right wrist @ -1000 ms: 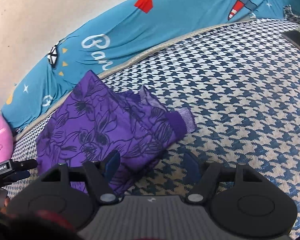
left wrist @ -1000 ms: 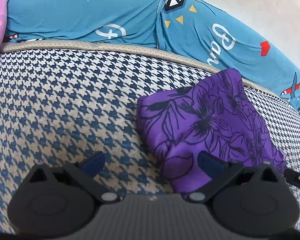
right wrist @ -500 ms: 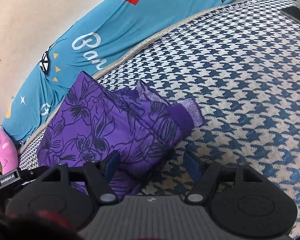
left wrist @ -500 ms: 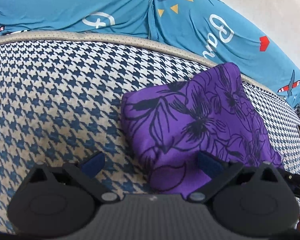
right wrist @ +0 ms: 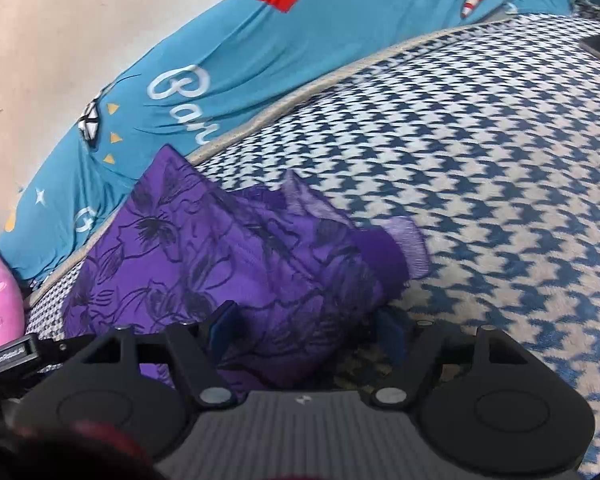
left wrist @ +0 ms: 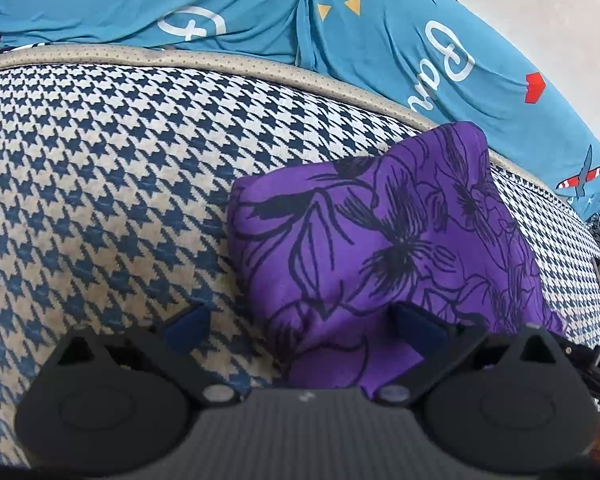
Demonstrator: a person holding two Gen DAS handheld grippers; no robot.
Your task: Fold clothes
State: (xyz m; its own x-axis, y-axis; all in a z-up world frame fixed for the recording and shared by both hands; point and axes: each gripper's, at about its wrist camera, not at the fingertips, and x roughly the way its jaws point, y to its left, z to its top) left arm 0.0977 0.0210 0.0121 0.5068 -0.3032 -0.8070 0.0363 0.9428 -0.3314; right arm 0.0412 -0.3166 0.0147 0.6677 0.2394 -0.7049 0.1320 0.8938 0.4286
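Left wrist view: one houndstooth bed cover (left wrist: 100,168), one blue printed sheet (left wrist: 380,52) behind, one folded purple flowered garment (left wrist: 380,240) lying on top. Two grippers low over it: left gripper (left wrist: 304,324) spread wide, right gripper (right wrist: 306,330) spread wide too, nothing held.

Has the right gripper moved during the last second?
Yes. The right gripper has closed in on the purple garment, whose near edge now lies between its open fingers; the teal cushion looks nearer too.
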